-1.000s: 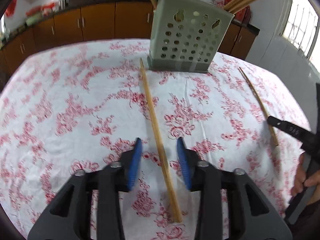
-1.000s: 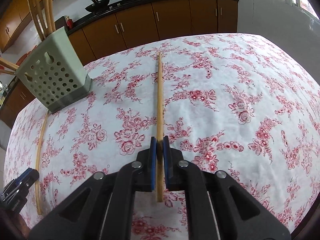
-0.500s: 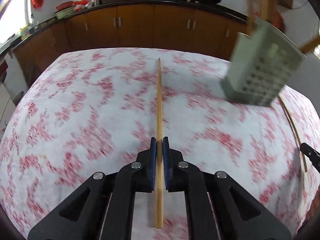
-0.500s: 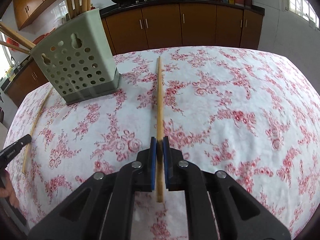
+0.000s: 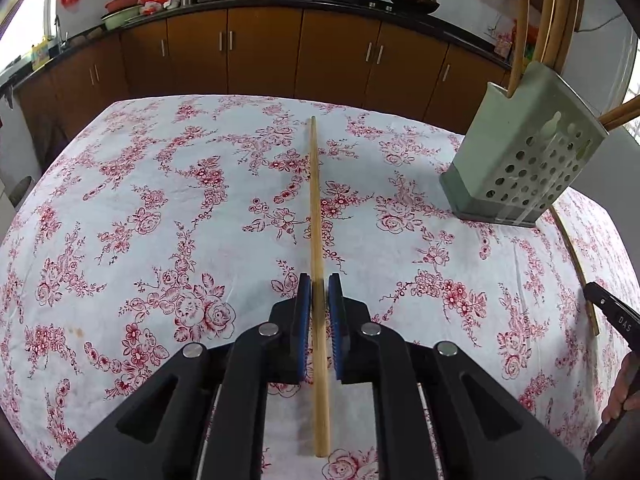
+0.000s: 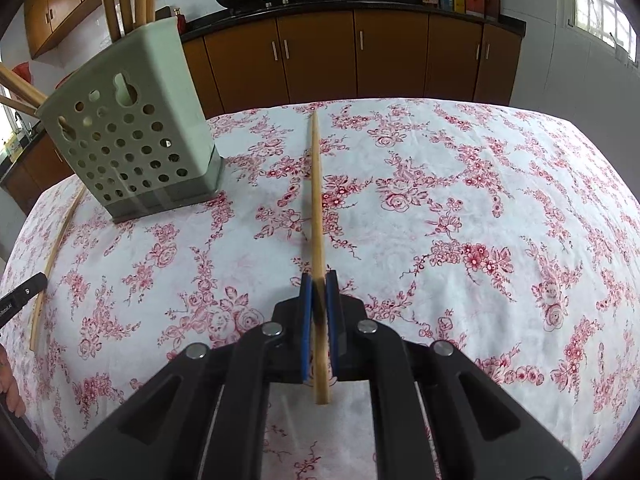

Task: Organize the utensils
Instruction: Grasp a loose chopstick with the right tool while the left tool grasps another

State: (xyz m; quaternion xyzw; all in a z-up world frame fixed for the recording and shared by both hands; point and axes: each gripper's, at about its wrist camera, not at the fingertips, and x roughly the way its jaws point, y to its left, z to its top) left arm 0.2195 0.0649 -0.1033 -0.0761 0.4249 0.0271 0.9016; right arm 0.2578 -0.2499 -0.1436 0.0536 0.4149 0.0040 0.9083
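Each gripper holds a long wooden chopstick. My left gripper (image 5: 319,285) is shut on one chopstick (image 5: 316,208), which points ahead over the floral tablecloth. My right gripper (image 6: 319,282) is shut on another chopstick (image 6: 317,192). The pale green perforated utensil holder (image 5: 520,168) stands at the right in the left wrist view and at the left in the right wrist view (image 6: 128,148), with several wooden utensils upright in it. A third chopstick (image 6: 54,252) lies on the cloth beside the holder; it also shows in the left wrist view (image 5: 574,260).
The table carries a white cloth with red flowers (image 5: 160,220). Brown kitchen cabinets (image 5: 260,52) with a dark counter and woks run behind it. The other gripper's tip shows at the frame edge (image 5: 612,312) in the left wrist view and in the right wrist view (image 6: 20,296).
My left gripper closed on its chopstick and swung left, so the holder now sits at its right. My right gripper kept its chopstick and turned toward the holder, which looms larger.
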